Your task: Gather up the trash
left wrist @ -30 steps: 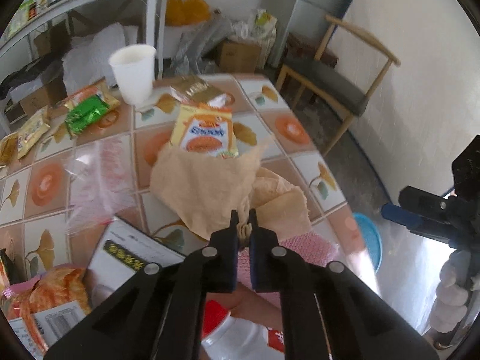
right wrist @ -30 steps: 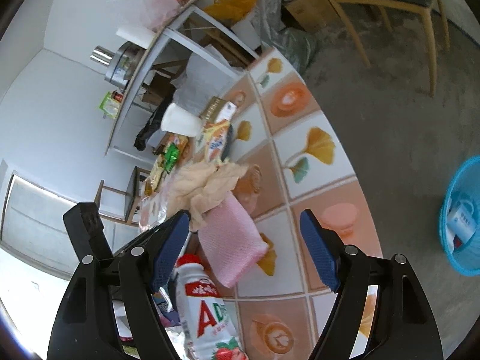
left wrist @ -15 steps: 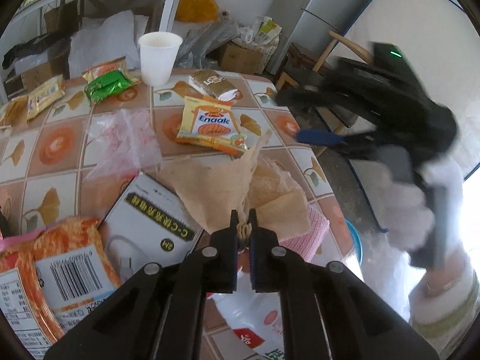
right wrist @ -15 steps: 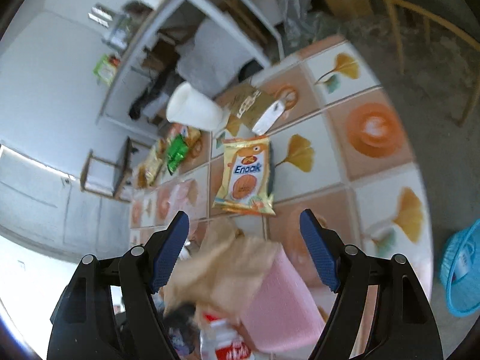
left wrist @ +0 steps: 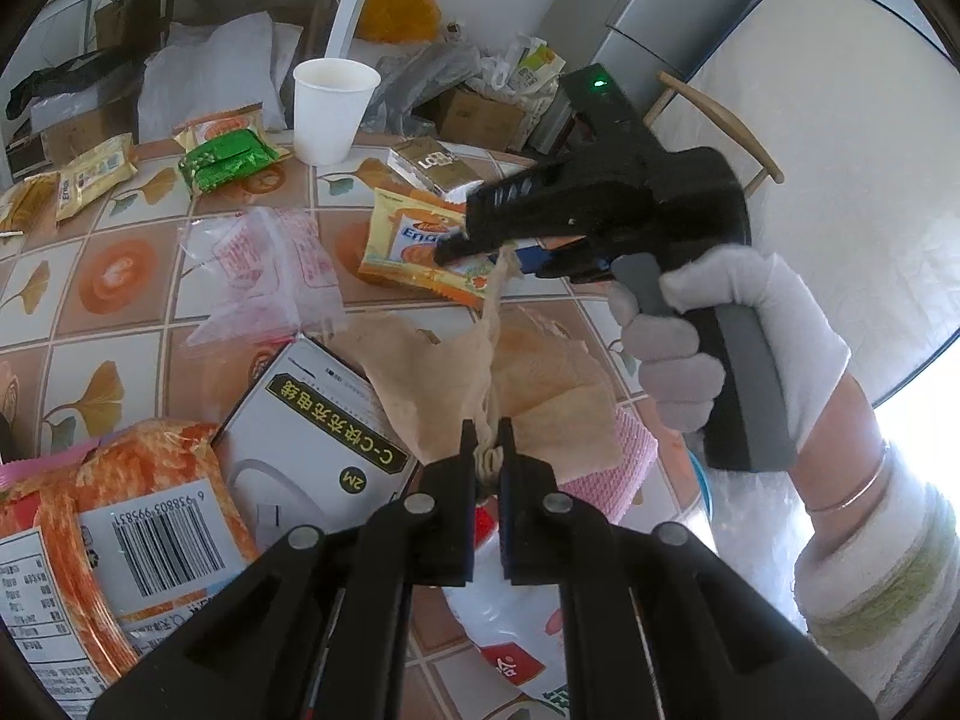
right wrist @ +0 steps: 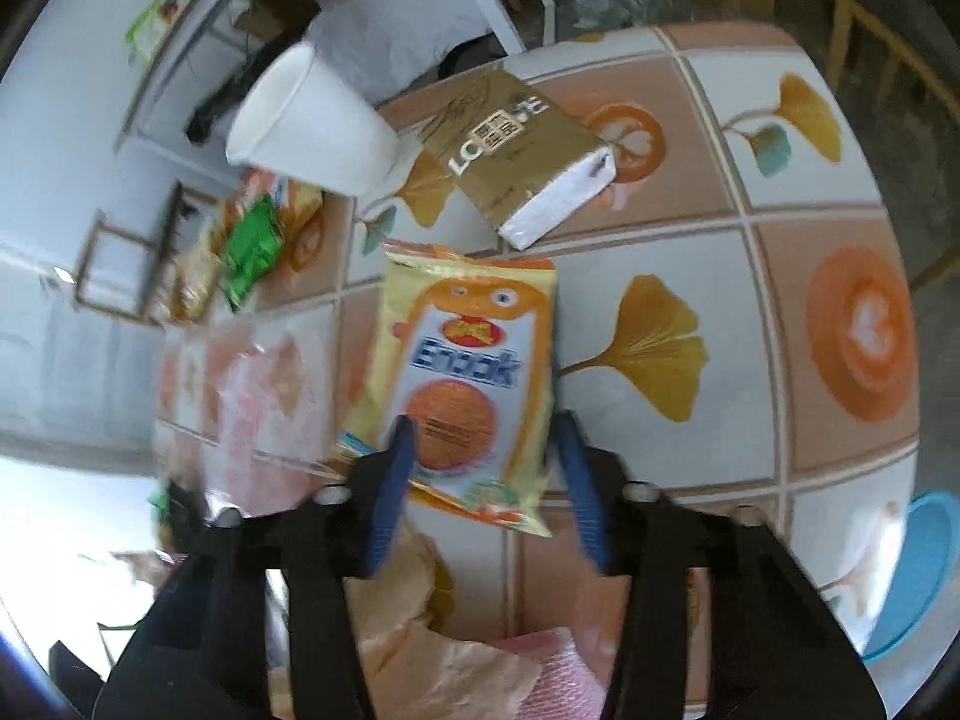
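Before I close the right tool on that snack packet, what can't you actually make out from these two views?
- Blue bin: cut off by the right wrist view's edge; contents unclear.
- Bottle: mostly hidden under the left tool, which pinches the brown paper.
- Right tool straddling the snack packet: contact unclear, view motion-blurred.

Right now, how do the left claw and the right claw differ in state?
The left claw is shut on the tan paper napkin, while the right claw is open. The left claw holds its trash lifted; the right claw only straddles the Enaak snack packet lying on the table. Both are black.
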